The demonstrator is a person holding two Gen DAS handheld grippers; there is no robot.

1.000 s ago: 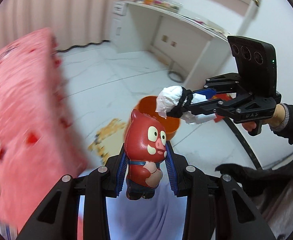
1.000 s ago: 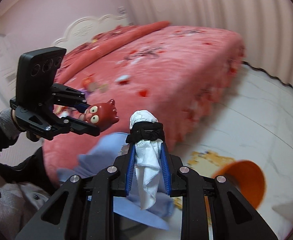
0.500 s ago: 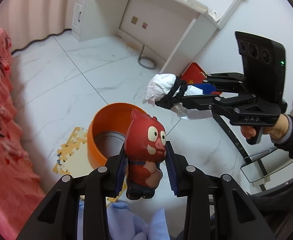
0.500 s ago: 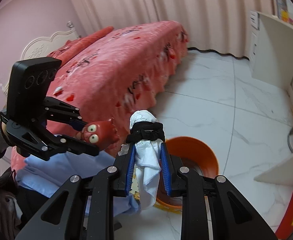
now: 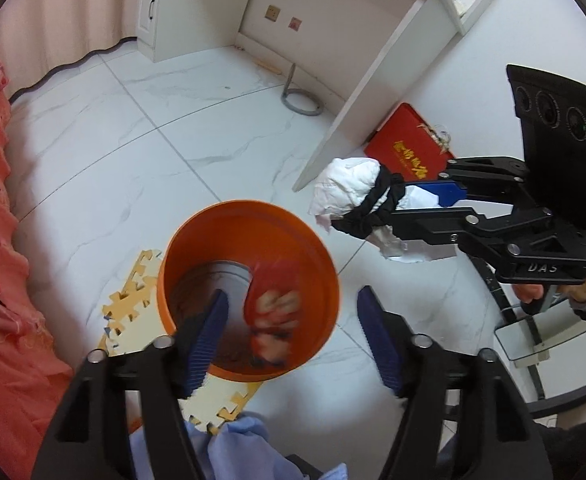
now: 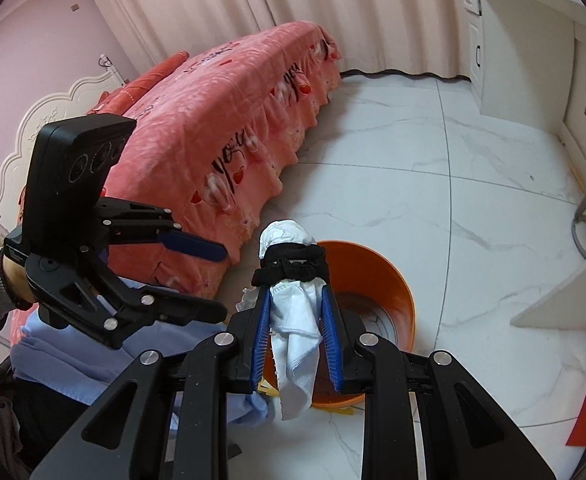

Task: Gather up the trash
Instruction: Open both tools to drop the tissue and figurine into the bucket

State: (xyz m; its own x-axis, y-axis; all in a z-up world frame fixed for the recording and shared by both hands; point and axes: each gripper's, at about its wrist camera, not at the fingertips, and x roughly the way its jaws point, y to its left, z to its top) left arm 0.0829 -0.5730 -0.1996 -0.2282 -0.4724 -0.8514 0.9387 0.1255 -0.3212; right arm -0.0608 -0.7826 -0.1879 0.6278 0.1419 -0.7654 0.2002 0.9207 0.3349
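White marble floor (image 5: 141,128): orange bin (image 5: 197,240), foam mat (image 5: 133,320), red box (image 5: 409,148).

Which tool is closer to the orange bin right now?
Left. The left tool is right over the orange bin, jaws opening, nothing between them. The right tool sits off the bin's side, shut on the white wad.
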